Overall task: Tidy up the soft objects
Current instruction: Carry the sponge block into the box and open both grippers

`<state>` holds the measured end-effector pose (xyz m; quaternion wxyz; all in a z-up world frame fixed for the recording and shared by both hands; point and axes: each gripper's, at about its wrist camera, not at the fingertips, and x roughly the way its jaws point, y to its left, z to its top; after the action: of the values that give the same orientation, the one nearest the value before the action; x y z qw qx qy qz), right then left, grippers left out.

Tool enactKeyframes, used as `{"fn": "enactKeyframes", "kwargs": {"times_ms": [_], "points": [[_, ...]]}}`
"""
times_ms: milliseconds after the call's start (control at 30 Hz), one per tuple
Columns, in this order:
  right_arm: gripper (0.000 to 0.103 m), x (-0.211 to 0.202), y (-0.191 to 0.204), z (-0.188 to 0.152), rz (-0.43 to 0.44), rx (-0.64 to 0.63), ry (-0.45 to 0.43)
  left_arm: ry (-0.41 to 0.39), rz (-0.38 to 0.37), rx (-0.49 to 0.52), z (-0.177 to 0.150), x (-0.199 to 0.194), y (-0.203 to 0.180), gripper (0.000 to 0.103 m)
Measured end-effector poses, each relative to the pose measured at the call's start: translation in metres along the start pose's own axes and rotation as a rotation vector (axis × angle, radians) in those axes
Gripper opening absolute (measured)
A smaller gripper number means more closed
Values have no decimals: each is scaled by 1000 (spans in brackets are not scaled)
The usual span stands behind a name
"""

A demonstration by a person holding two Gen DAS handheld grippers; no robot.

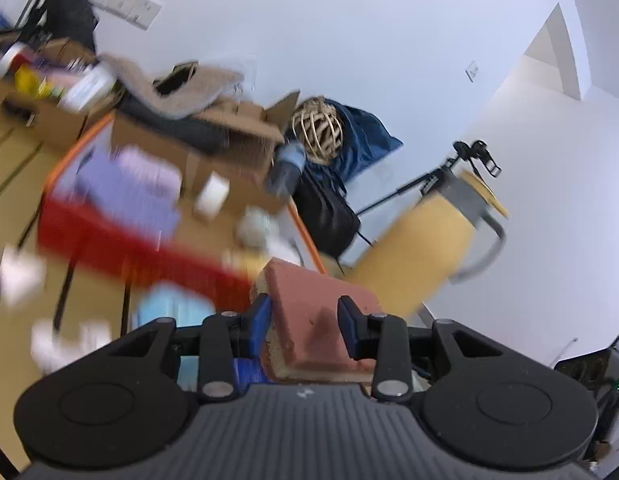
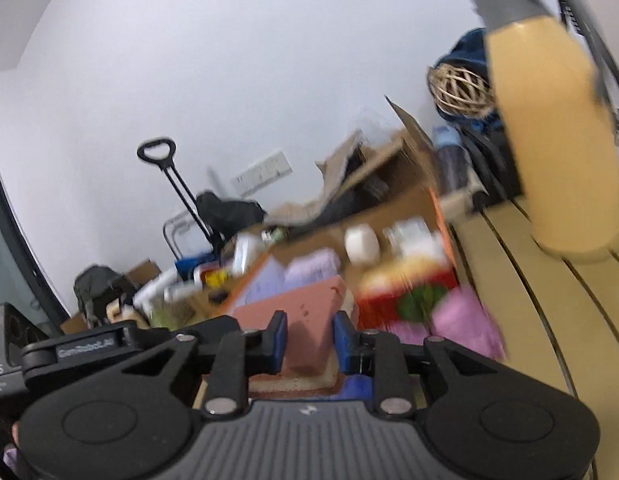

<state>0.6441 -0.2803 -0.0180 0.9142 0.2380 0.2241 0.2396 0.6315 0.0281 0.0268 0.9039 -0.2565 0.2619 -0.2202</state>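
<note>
A pinkish-red sponge block with a pale underside (image 1: pixel 313 316) lies between the blue fingers of my left gripper (image 1: pixel 305 324), which is shut on it. The same block (image 2: pixel 305 324) also sits between the fingers of my right gripper (image 2: pixel 307 340), shut on its other end. Both hold it in the air over the wooden table (image 2: pixel 521 292). A red box (image 1: pixel 121 236) with lilac soft items (image 1: pixel 133 184) sits behind, blurred. A pink cloth (image 2: pixel 465 320) and a green soft thing (image 2: pixel 421 300) lie by the red box.
A tall yellow flask with a grey lid (image 2: pixel 549 120) stands on the table, also in the left wrist view (image 1: pixel 425 240). Cardboard boxes (image 1: pixel 229 136), a wicker ball (image 1: pixel 317 132), a blue bag (image 1: pixel 361 136) and a tripod (image 1: pixel 441 176) stand by the white wall.
</note>
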Motion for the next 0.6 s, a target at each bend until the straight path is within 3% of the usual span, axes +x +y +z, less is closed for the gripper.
{"fn": "enactKeyframes", "kwargs": {"times_ms": [133, 233, 433, 600], "points": [[24, 73, -11, 57, -19, 2, 15, 51, 36, 17, 64, 57, 10, 39], [24, 138, -31, 81, -72, 24, 89, 134, 99, -6, 93, 115, 35, 40], [24, 232, -61, 74, -249, -63, 241, 298, 284, 64, 85, 206, 64, 40], [22, 239, -56, 55, -308, -184, 278, 264, 262, 107, 80, 192, 61, 40]]}}
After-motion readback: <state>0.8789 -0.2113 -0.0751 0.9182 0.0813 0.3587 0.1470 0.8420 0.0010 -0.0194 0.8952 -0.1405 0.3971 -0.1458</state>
